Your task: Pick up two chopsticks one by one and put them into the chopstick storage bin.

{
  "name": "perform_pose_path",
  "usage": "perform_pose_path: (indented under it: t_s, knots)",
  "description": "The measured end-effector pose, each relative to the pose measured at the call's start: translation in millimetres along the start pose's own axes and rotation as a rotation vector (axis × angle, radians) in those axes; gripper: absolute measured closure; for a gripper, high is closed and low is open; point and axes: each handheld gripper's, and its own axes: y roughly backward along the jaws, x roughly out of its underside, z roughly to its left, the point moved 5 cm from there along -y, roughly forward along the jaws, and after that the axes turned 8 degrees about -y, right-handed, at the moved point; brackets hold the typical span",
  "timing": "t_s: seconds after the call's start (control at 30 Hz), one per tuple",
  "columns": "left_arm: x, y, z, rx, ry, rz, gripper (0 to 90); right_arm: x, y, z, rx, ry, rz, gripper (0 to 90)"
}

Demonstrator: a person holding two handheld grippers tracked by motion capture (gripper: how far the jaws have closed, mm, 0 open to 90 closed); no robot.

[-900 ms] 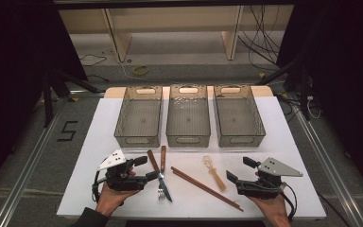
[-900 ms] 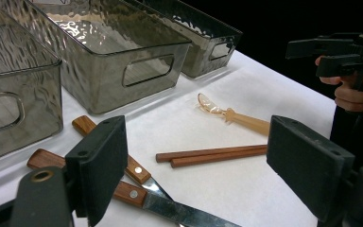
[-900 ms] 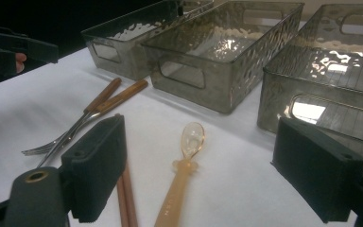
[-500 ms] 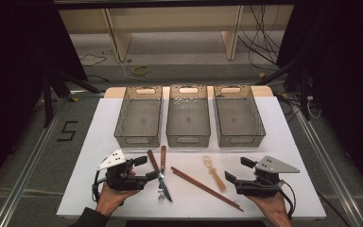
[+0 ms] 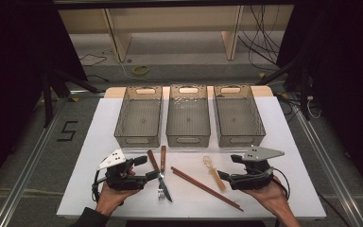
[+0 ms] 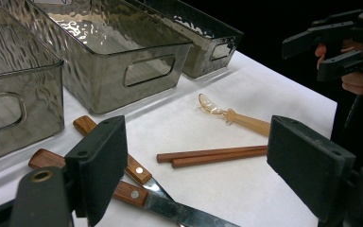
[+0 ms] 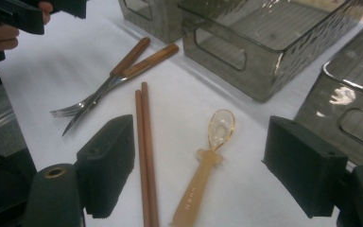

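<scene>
Spoon [image 7: 207, 168], amber, handle toward right tongs [image 7: 198, 175], directly ahead between their released jaws; left tongs [image 5: 142, 168] released, farther.

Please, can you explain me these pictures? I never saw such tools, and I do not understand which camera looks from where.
A person holds two hand tools: the left gripper and the right gripper. One picture looks down from above; the other two come from cameras riding on each gripper, looking past its black jaws. On the white table stand three empty bins. In front lie a fork crossed with a knife, chopsticks and a spoon. Both grippers are open and hold nothing.
</scene>
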Motion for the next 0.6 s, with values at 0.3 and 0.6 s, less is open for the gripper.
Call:
perform_pose_path:
  t_s: [0.3,0.6]
  knots:
    - [-0.3,-0.4,0.2,0.002,-0.006,0.002,20.5,-11.6,-17.3,9.1,-0.008,0.066,0.125,29.9]
    - [-0.6,0.3,1.3,-0.002,-0.001,-0.001,20.4,-14.0,-40.5,14.3,-0.020,0.110,0.274,37.1]
